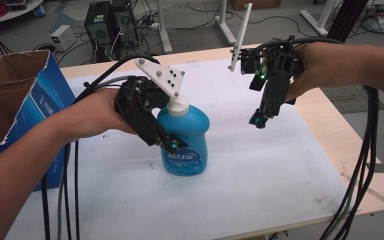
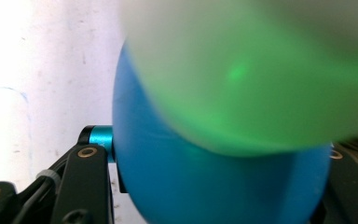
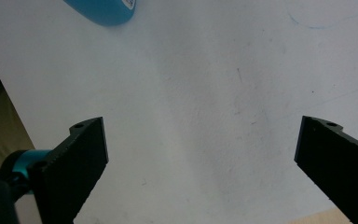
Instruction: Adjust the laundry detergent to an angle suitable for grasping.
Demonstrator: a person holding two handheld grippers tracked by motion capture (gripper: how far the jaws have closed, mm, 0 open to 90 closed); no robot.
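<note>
A blue bottle (image 1: 184,134) with a white cap (image 1: 178,105) stands upright on the white mat (image 1: 260,170) near the table's middle. My left gripper (image 1: 175,139) reaches in from the left and is shut on the bottle's upper body just under the cap. In the left gripper view the blue bottle (image 2: 214,182) sits between the black jaws, with the blurred cap (image 2: 261,70) above. My right gripper (image 1: 258,121) hangs open above the mat to the bottle's right, pointing down. The right gripper (image 3: 200,163) holds nothing, and the bottle's base (image 3: 105,11) shows at the top left.
An open blue cardboard box (image 1: 10,95) stands at the table's left edge. Bare wood (image 1: 340,135) borders the mat on the right. Black cables (image 1: 360,165) trail from both grippers over the table edges. A computer tower (image 1: 102,25) stands on the floor behind.
</note>
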